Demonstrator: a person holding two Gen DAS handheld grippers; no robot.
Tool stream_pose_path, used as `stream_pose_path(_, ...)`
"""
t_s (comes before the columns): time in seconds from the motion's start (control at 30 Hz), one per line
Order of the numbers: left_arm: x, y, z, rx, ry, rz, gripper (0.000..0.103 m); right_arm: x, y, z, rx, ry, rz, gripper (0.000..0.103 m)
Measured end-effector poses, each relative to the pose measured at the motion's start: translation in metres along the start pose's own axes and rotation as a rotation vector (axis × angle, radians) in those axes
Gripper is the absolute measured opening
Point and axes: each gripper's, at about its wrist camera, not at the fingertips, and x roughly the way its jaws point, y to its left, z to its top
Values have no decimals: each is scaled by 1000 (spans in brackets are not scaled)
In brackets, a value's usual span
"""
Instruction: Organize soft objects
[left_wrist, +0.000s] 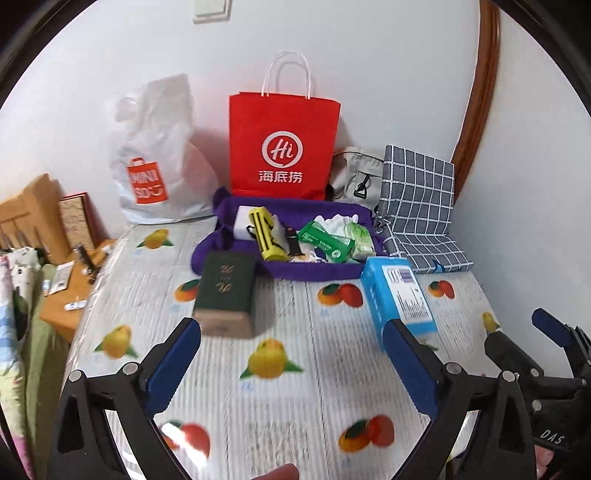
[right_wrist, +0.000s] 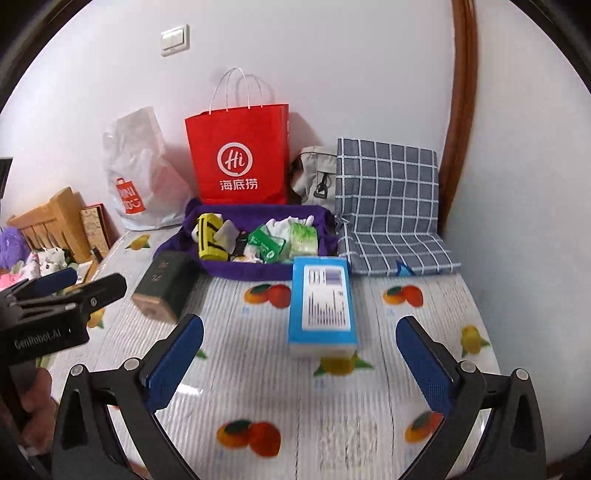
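- The purple cloth (left_wrist: 295, 271) lies spread near the back of the table (left_wrist: 288, 402), bunched up at its edges like a shallow nest, just in front of the red bag (left_wrist: 282, 147).
- On the cloth sit a yellow roll (left_wrist: 266, 236), a white block (left_wrist: 243, 221), a green packet (left_wrist: 327, 240), a pale green pack (left_wrist: 360, 240) and some white fabric (left_wrist: 341, 221), all crowded together and touching.
- A dark green box (left_wrist: 225, 291) stands just off the cloth's front left edge, tilted in the left wrist view.
- A blue box (right_wrist: 321, 306) lies flat just in front of the cloth's right corner, label up.
- The checked cloth (right_wrist: 388, 195) is folded to the right of the purple one, its back part leaning on the wall.
- A grey bag (right_wrist: 314, 177) sits between the red bag and the checked cloth; a white plastic bag (left_wrist: 155, 155) stands left of the red bag.
- The left gripper (left_wrist: 291, 354) hangs above the fruit-printed table top, jaws spread wide, nothing between them.
- The right gripper (right_wrist: 299, 354) is likewise spread wide and empty, with the blue box ahead of its fingers but clear of them.
- Each gripper shows at the edge of the other's view, side by side.
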Motion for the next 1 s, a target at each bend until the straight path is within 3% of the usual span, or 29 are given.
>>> stream_pose_path(0.43,-78,-10,-47,24,-68,23,100,-68,-8,-42,13,-54,-1,102)
stream_pose_path(1.0,-95,-19,-57,59,-93,38,100,-89,-16,-52,33,-76,0,102)
